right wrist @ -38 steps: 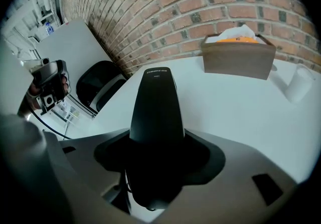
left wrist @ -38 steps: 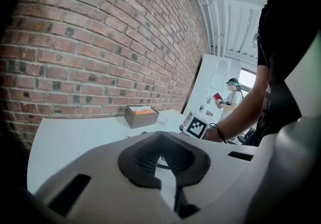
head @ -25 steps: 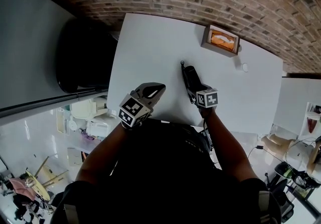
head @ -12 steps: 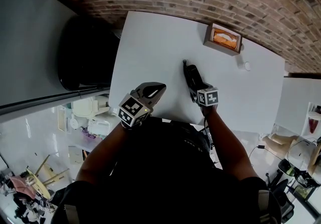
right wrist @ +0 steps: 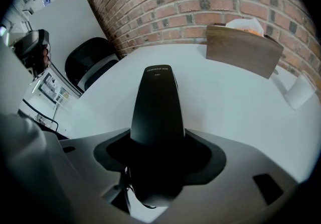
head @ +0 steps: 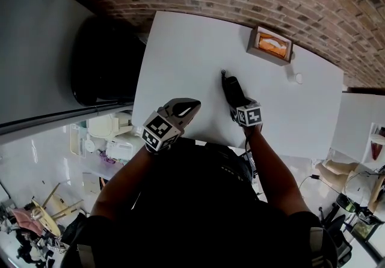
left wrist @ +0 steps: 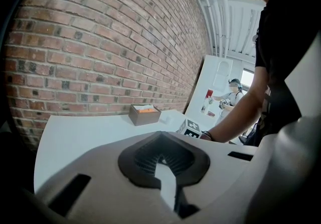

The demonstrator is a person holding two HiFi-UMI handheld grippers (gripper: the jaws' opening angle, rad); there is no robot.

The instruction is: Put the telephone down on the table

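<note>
The black telephone (head: 231, 88) is a slim handset with a short antenna. It points away from me over the white table (head: 180, 50), near its front edge. My right gripper (head: 235, 104) is shut on its near end. In the right gripper view the telephone (right wrist: 157, 102) fills the notch between the jaws of that gripper (right wrist: 159, 155) and juts forward; I cannot tell whether it touches the tabletop. My left gripper (head: 187, 106) hovers at the table's front edge, left of the telephone, shut with nothing in it. In the left gripper view, its jaws (left wrist: 163, 160) meet.
A brown tissue box (head: 272, 45) stands at the table's far side, and shows as the box (right wrist: 242, 48) ahead of the telephone. A small white object (head: 295, 78) lies to its right. A black chair (head: 102, 62) stands left of the table. A brick wall runs behind.
Nothing has visibly changed beyond a slight shift of the head view; both grippers and the telephone keep their places.
</note>
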